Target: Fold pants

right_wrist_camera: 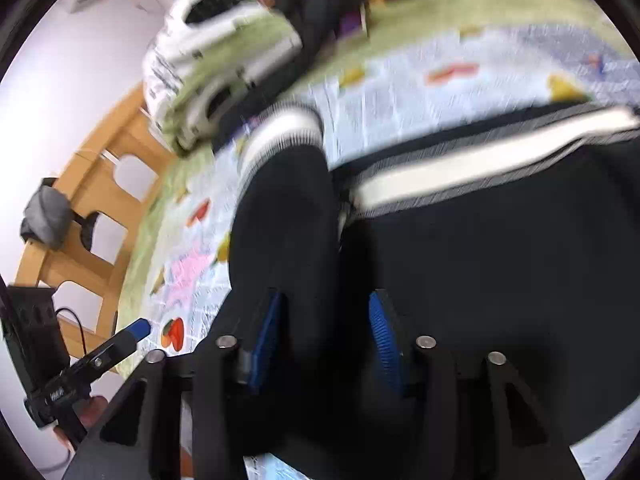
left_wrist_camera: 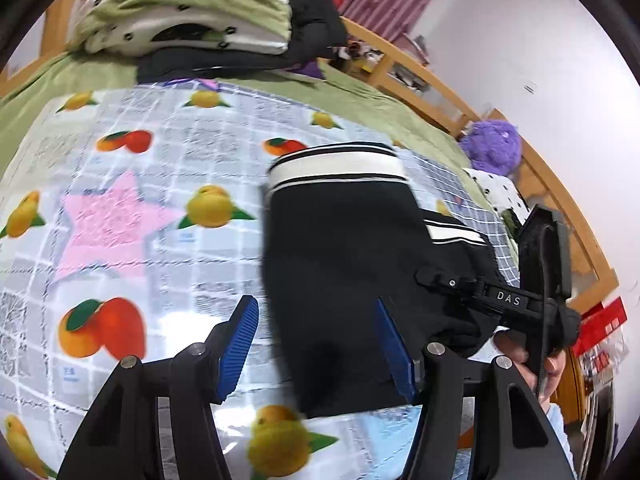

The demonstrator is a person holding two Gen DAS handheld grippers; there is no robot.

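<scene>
Black pants (left_wrist_camera: 344, 264) with a black-and-white striped band (left_wrist_camera: 336, 166) lie folded on a fruit-print mat (left_wrist_camera: 120, 208). My left gripper (left_wrist_camera: 316, 346) is open above the bundle's near left edge. Its blue pads (left_wrist_camera: 240, 344) are well apart and press on nothing. My right gripper (left_wrist_camera: 428, 278) reaches in from the right, low over the bundle's right side, with a hand behind it. In the blurred right wrist view, the right gripper (right_wrist_camera: 326, 340) has black pants fabric (right_wrist_camera: 288, 232) filling the gap between its pads, and it looks shut on that fold. The left gripper's blue tip (right_wrist_camera: 138, 328) shows at the lower left.
The mat covers a green bedspread (left_wrist_camera: 400, 120). A folded green-and-white quilt (left_wrist_camera: 180, 12) and dark clothes (left_wrist_camera: 316, 28) are piled at the far end. A wooden bed rail (left_wrist_camera: 420, 80) runs along the right, with a purple plush toy (left_wrist_camera: 492, 146) beside it.
</scene>
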